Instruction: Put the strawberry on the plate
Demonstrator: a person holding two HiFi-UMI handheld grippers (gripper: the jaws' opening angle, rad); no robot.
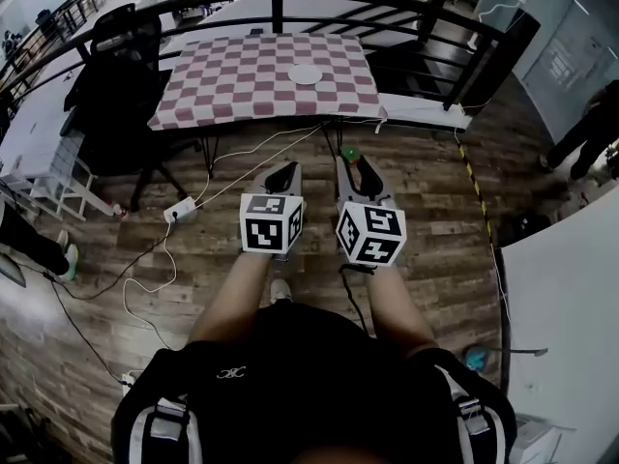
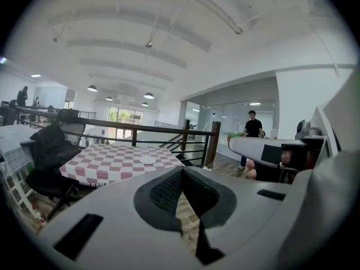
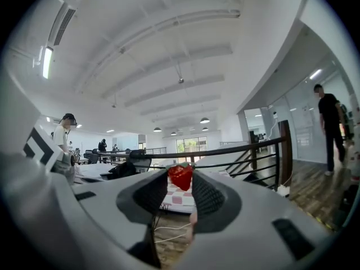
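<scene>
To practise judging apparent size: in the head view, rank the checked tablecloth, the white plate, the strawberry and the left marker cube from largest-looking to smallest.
1. checked tablecloth
2. left marker cube, enlarged by nearness to the camera
3. white plate
4. strawberry, nearer than the plate yet smaller-looking

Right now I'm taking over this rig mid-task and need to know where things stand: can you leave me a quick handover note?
Left tongs: shut, empty.
Right tongs: shut on the small red strawberry with green leaves.
White round plate: bare, on the red-and-white checked table ahead, across a stretch of wooden floor.
Done: strawberry is in the grip.
Left: carry it to the table and set it on the plate.
</scene>
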